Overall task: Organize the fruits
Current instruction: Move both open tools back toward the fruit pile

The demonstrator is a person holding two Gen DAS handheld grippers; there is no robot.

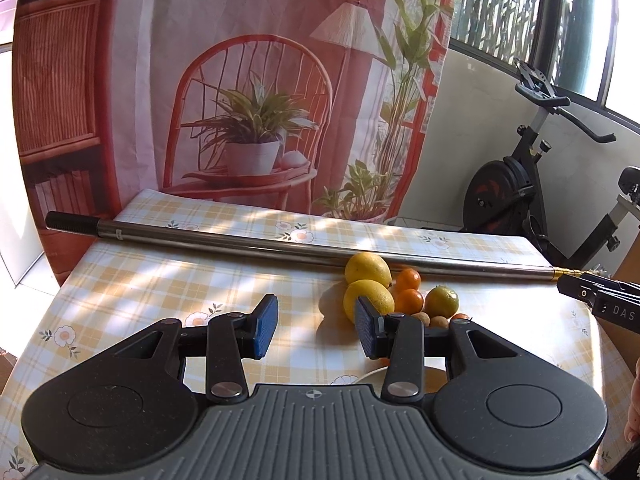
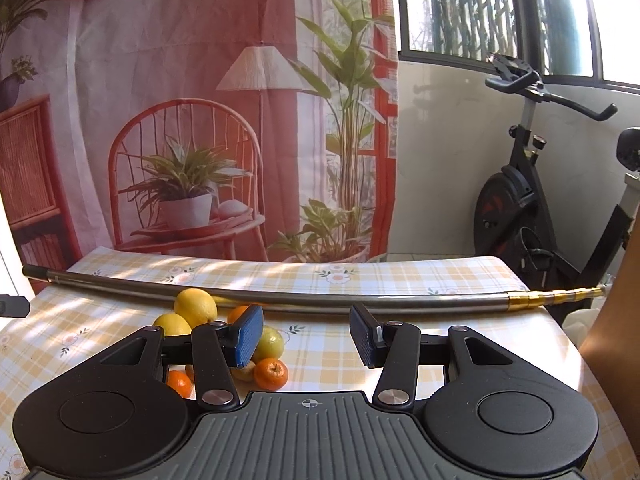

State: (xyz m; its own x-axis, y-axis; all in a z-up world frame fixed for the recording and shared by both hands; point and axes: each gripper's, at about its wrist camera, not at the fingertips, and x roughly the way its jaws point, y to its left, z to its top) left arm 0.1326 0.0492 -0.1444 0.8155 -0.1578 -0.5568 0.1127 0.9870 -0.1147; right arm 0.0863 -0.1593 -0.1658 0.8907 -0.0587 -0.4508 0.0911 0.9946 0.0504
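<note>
Both the left gripper (image 1: 316,330) and the right gripper (image 2: 306,336) hovered with fingers spread wide, holding nothing. The fruits (image 1: 394,294) sat clustered on the checked tablecloth (image 1: 160,280) just before a metal pole (image 1: 240,242), perhaps touching it.

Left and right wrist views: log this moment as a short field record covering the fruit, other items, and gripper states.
surface: table with yellow checked floral cloth
fruit pile: two lemons, tangerines, a greenish citrus, small brown fruits, clustered together
other item: metal pole lying across the table behind the fruit
plate: white rim mostly hidden behind the left gripper
left gripper: open, empty
right gripper: open, empty
</note>
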